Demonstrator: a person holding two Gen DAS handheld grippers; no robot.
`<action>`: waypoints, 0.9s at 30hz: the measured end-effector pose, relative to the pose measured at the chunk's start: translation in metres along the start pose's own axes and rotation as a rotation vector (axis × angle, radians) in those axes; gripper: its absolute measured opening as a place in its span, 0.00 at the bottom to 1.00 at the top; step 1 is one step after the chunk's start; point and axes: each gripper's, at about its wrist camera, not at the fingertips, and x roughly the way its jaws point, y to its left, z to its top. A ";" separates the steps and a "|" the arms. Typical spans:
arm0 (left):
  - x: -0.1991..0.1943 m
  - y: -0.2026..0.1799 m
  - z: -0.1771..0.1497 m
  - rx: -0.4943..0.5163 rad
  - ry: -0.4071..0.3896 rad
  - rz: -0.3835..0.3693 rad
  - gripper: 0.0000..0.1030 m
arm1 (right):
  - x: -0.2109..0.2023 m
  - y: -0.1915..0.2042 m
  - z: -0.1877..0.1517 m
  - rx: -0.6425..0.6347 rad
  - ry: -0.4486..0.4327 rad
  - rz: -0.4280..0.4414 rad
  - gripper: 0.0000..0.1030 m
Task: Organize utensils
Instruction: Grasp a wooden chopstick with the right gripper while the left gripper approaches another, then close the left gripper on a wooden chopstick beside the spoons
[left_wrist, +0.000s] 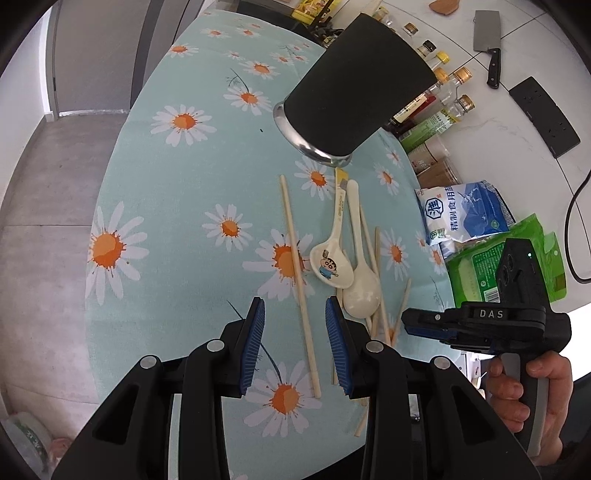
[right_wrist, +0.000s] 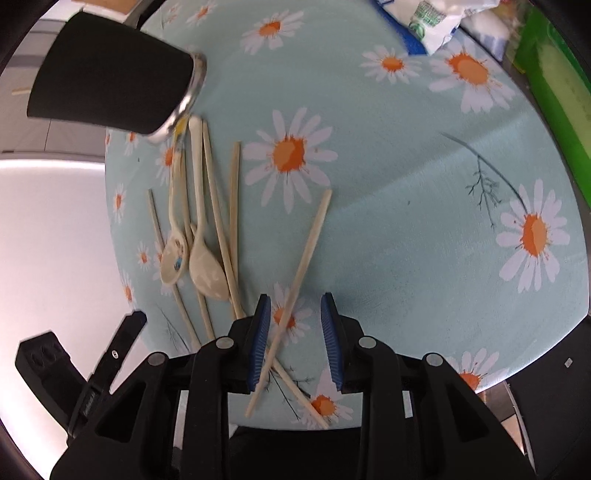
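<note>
Left fingers (left_wrist: 295, 345) parted, gripping nothing, straddling a lone chopstick (left_wrist: 299, 284) flat on the daisy-print table (left_wrist: 177, 206). Right fingers (right_wrist: 295, 341) likewise apart and empty, astride a slanted chopstick (right_wrist: 295, 291). Just beside, two pale spoons (left_wrist: 345, 258) among more crossed chopsticks (right_wrist: 223, 229). Farther off, near the spoon handles, a black holder (left_wrist: 354, 96) with a steel rim.
</note>
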 end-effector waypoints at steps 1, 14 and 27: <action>0.000 0.001 0.000 -0.005 0.002 0.000 0.32 | 0.000 0.001 0.000 0.010 -0.001 -0.006 0.29; 0.006 0.009 0.005 -0.031 0.003 -0.026 0.32 | 0.013 0.041 -0.007 -0.084 -0.026 -0.251 0.11; 0.014 0.007 0.013 -0.014 0.022 0.006 0.32 | 0.016 0.033 0.013 -0.046 -0.019 -0.188 0.05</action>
